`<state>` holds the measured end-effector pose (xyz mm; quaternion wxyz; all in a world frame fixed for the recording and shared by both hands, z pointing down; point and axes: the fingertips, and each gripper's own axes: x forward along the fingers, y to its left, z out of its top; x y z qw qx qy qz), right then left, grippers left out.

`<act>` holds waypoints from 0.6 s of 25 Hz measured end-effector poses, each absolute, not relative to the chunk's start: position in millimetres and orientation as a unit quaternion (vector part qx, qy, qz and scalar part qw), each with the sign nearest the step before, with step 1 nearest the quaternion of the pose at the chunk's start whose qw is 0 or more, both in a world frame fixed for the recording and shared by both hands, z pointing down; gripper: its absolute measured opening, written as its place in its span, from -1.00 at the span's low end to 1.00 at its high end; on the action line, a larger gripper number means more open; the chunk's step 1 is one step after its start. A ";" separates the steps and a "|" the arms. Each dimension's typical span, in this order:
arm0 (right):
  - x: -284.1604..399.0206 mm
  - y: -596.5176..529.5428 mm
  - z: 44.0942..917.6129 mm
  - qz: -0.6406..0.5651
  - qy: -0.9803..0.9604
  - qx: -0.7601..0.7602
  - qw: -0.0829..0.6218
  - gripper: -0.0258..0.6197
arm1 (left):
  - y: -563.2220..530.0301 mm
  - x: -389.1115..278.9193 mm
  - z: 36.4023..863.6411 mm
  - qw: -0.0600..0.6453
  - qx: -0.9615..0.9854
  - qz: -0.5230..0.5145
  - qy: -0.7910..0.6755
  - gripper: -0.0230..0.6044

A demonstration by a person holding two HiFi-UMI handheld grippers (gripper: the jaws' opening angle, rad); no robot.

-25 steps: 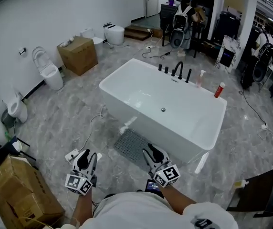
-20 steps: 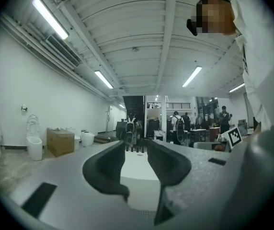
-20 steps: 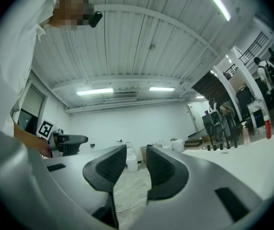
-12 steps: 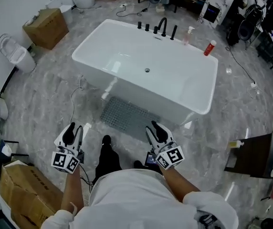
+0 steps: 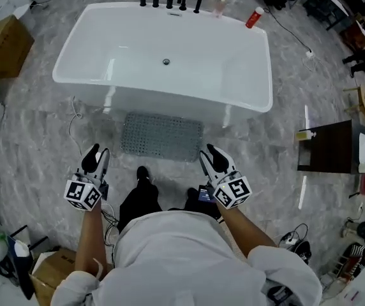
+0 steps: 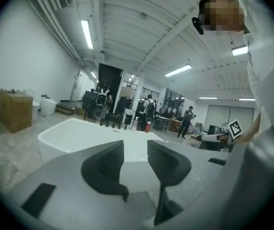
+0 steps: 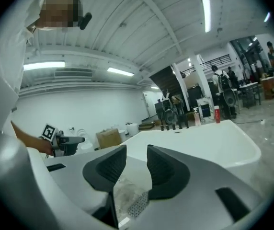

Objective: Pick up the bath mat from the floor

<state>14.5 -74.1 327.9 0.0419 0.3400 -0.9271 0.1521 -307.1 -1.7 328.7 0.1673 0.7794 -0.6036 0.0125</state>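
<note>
Big grey marbled floor [image 5: 36, 145] all around, and the white bathtub [image 5: 170, 99] sits in the upper middle of the head view with a row of black taps [image 5: 170, 2] along its far rim. The person is standing right in front of it, looking almost straight down. The grey bath mat [image 5: 162, 136] lies flat on the floor, tucked right up against the near side of the tub, just ahead of the person's shoes and roughly between the two grippers. A cardboard box [image 5: 4, 46] is off to the left of the tub. The left gripper [image 5: 98, 152] hangs over bare floor to the mat's left, jaws spread with nothing in them. The right gripper [image 5: 209, 152] is just off the mat's right corner, jaws also parted and empty. There's a little red bottle [image 5: 254, 18] on the tub's far right corner.
</note>
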 end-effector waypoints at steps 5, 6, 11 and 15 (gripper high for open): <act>23.5 -89.1 356.2 0.199 -0.891 0.404 0.067 -0.47 | -30.5 -352.2 386.9 0.230 0.799 0.032 -0.555 -0.44; 32.2 -95.7 366.6 0.221 -0.877 0.421 0.067 -0.47 | -37.0 -358.3 399.1 0.240 0.802 0.040 -0.546 -0.44; 62.9 -119.9 425.0 0.250 -0.846 0.459 0.110 -0.47 | -64.9 -381.8 458.0 0.299 0.805 0.070 -0.508 -0.41; 83.9 -128.3 515.2 0.316 -0.816 0.462 0.147 -0.47 | -82.8 -390.4 518.2 0.345 0.796 0.094 -0.488 -0.41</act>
